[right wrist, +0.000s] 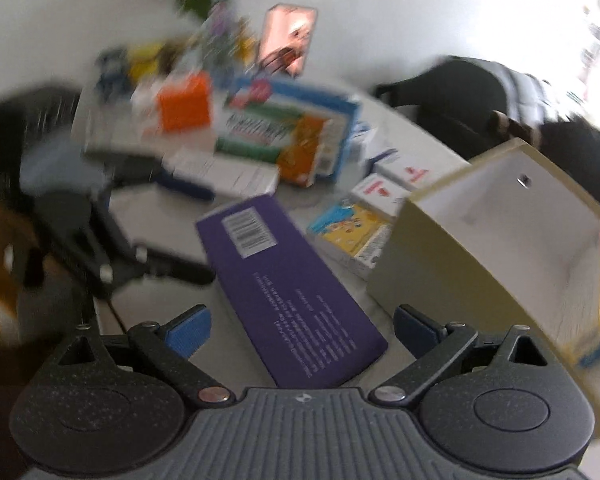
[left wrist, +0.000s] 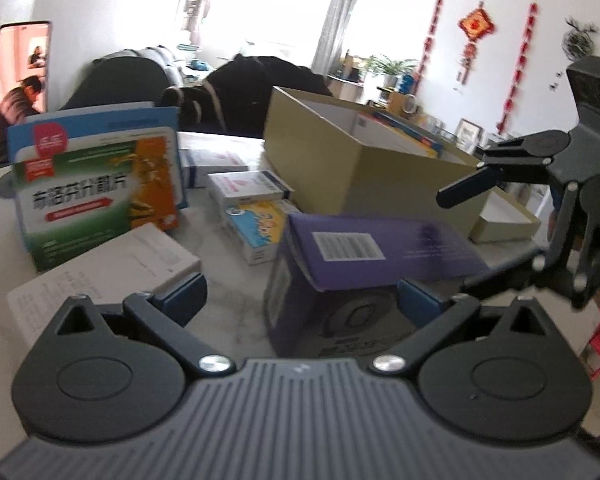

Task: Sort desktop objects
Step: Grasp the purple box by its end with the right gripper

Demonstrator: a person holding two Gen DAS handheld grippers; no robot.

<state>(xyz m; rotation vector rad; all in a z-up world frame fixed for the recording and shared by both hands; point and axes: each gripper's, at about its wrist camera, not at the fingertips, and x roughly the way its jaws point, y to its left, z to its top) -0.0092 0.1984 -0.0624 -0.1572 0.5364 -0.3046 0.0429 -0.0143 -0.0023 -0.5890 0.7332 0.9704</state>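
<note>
Dominating the right side of the tabletop (left wrist: 236, 308), the tan carton (left wrist: 364, 168) stands open-topped with a few flat packs already inside; it looks like stiff card, light but bulky, and is better left where it is as the bin.

Next in size is the purple box (right wrist: 288, 280), lying just beside the carton's near wall and between the spread fingers of both tools. It looks like thin printed card: light, fairly rigid along its edges, smooth and somewhat slippery on its faces, and likely to dent if squeezed mid-panel. Taking it across its narrow width, near one end where the folded flaps stiffen it, seems safest.

Behind it, the green-and-orange box (left wrist: 96, 200) stands upright, with a white box (left wrist: 100, 276) lying in front of it. Smaller cartons, among them a blue-and-yellow pack (left wrist: 256, 228), lie flat in the middle.

Both the left gripper (left wrist: 300, 300) and right gripper (right wrist: 302, 328) are wide apart, holding nothing.
</note>
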